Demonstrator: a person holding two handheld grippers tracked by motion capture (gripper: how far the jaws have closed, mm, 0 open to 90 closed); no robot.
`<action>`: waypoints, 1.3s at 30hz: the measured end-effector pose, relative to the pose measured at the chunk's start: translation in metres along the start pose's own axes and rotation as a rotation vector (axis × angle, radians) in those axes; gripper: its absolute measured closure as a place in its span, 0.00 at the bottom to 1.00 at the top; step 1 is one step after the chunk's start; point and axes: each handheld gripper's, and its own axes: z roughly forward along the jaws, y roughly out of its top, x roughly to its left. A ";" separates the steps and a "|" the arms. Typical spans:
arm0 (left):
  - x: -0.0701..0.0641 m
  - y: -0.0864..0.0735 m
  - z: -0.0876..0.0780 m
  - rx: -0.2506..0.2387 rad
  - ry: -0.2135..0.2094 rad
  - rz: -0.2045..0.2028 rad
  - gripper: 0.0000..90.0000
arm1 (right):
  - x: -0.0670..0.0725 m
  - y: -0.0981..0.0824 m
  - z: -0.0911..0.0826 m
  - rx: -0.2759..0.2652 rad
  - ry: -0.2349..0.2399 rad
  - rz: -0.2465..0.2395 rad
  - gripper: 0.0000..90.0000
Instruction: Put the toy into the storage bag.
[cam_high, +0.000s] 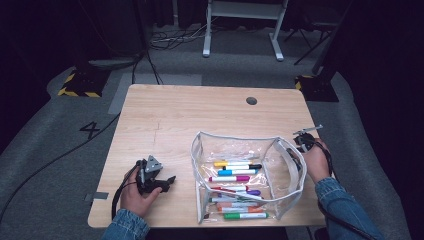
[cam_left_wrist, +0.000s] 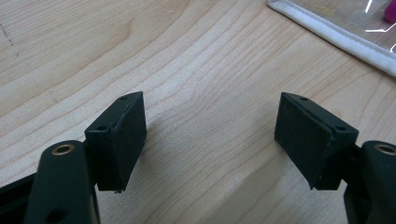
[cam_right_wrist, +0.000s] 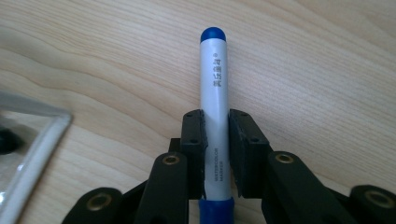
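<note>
From above, the right claw (cam_high: 306, 142) is mostly tucked behind the person's hand and the clear pouch (cam_high: 285, 165), so you can't make out its jaws there. The blue marker (cam_right_wrist: 214, 116) runs off the bottom edge in the right gripper view, and the small print on its barrel is too tiny to read properly. The markers (cam_high: 235, 190) piled in the pouch overlap, so counting them is hopeless. In the left gripper view, the pouch's edging (cam_left_wrist: 336, 35) gets cut off at the corner.

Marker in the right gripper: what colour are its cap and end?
Blue at both ends of the marker, with a white barrel; the right gripper view shows it best.
</note>
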 end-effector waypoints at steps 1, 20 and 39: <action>0.000 0.000 0.000 0.000 0.000 0.000 0.28 | 0.001 0.001 -0.003 -0.007 0.011 0.002 0.85; 0.000 0.000 0.000 0.000 0.000 0.000 0.28 | 0.029 0.027 -0.110 -0.082 0.086 -0.074 0.85; 0.000 0.000 0.000 0.000 0.000 0.001 0.28 | 0.085 0.047 -0.199 -0.151 0.144 -0.257 0.85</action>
